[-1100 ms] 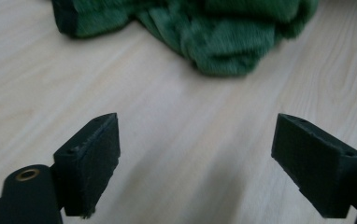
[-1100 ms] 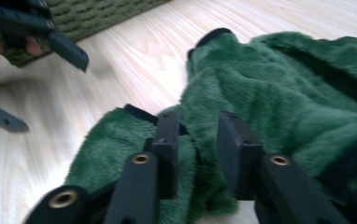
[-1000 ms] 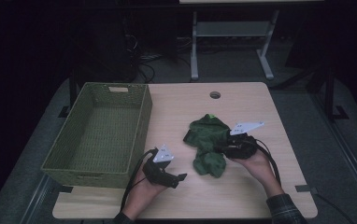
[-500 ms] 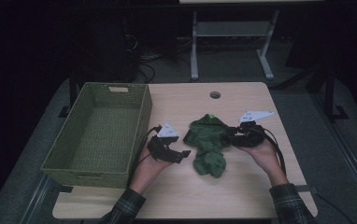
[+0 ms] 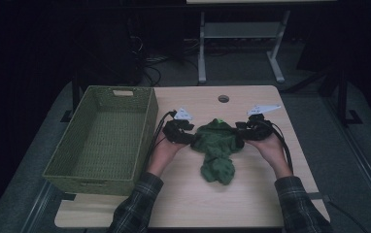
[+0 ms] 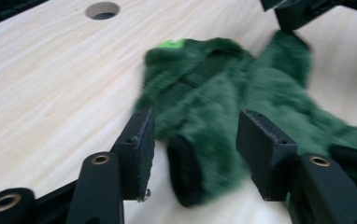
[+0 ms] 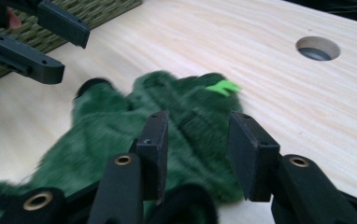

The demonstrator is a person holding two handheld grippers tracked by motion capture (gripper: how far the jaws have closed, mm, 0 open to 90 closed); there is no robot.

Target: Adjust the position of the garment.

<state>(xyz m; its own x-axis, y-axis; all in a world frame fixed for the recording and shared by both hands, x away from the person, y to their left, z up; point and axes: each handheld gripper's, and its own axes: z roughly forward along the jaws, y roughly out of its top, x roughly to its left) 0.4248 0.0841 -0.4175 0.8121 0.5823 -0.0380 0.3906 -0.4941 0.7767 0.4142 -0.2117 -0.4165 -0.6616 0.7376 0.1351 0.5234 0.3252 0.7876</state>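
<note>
Lying spread on the light wooden table [image 5: 251, 204], a dark green fleece garment [image 5: 217, 148] sits between the two grippers, just right of the woven green basket [image 5: 103, 138] and nearer the person than the round cable hole [image 5: 223, 98] in the tabletop. A bright green tag [image 6: 173, 44] shows at its far edge, and black cuffs end its sleeves.

From the high view, the left gripper [image 5: 189, 138] meets the garment's left sleeve and the right gripper [image 5: 239, 136] meets its right sleeve, each carried in a hand with a plaid cuff at the wrist.

In the left gripper view, the left gripper [image 6: 193, 140] has its jaws about half open. They have just been closing, and the sleeve end with its black cuff [image 6: 183, 175] lies between them, the pads still standing clear of the fleece on both sides.

In the right gripper view, the right gripper [image 7: 197, 147] has its jaws partly open with fleece lying in the gap between them. Whether the pads press on the cloth cannot be told; the fabric looks loose and unpinched there
</note>
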